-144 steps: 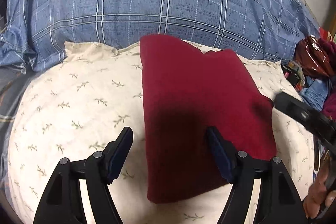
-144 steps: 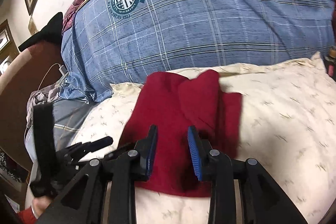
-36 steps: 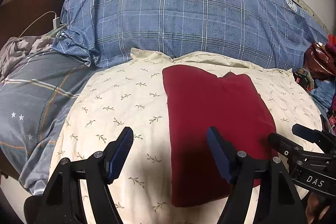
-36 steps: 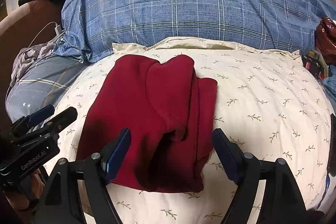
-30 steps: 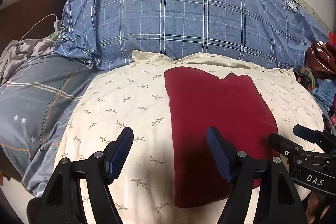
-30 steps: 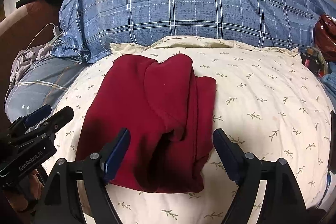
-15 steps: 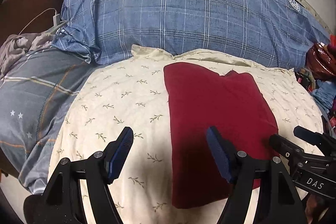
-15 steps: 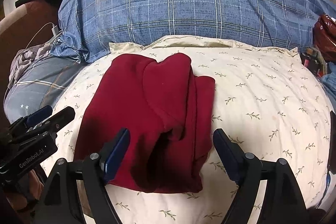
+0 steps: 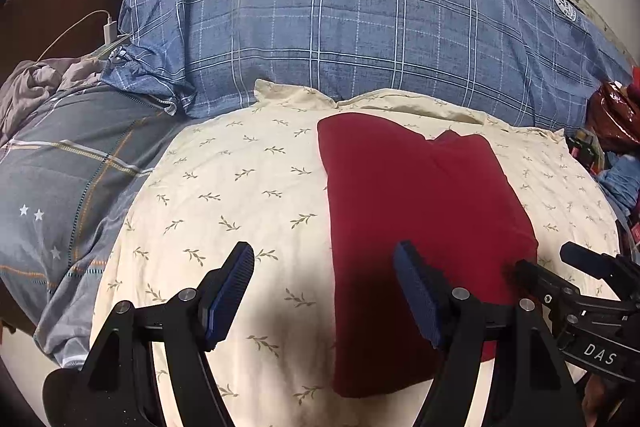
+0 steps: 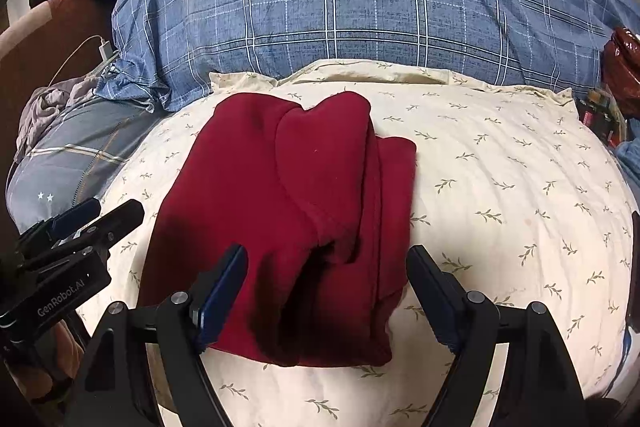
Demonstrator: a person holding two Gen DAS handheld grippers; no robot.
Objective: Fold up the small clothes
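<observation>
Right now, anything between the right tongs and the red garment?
Nothing visible. The right tongs hang open over the near end of the folded red garment on the cream pillow. The left tongs, also open, sit off its left edge.

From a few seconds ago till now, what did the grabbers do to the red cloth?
The right gripper opened and let go of the red cloth; both grippers backed away. The left gripper stayed open. The cloth stayed folded on the cream pillow.
</observation>
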